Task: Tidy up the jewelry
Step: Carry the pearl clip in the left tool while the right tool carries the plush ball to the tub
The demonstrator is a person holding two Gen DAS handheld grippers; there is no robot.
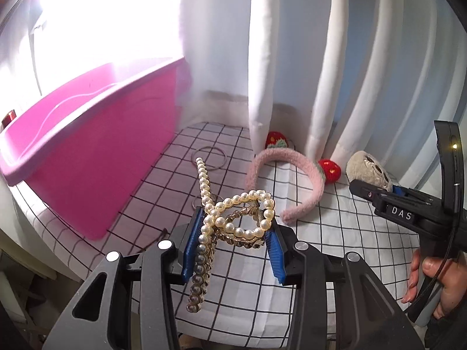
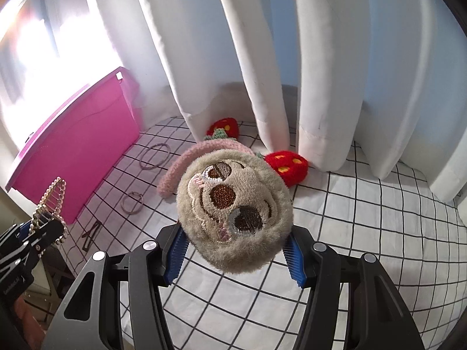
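My left gripper (image 1: 235,230) is shut on a pearl and gold hair claw clip (image 1: 233,218) and holds it above the checked cloth; it also shows at the left of the right wrist view (image 2: 49,207). My right gripper (image 2: 235,248) is shut on a beige plush face clip (image 2: 233,213), also seen at the right of the left wrist view (image 1: 369,170). A pink bin (image 1: 87,157) stands at the left, also in the right wrist view (image 2: 78,145). A fuzzy pink headband (image 1: 286,175) with red strawberries (image 1: 329,170) lies by the curtain.
Thin ring hair ties (image 2: 154,151) and a smaller pair (image 2: 132,202) lie on the checked tablecloth (image 2: 364,218) near the bin, with a dark hairpin (image 2: 90,234) beside them. White curtains (image 2: 262,58) hang at the back. The table edge runs at the left.
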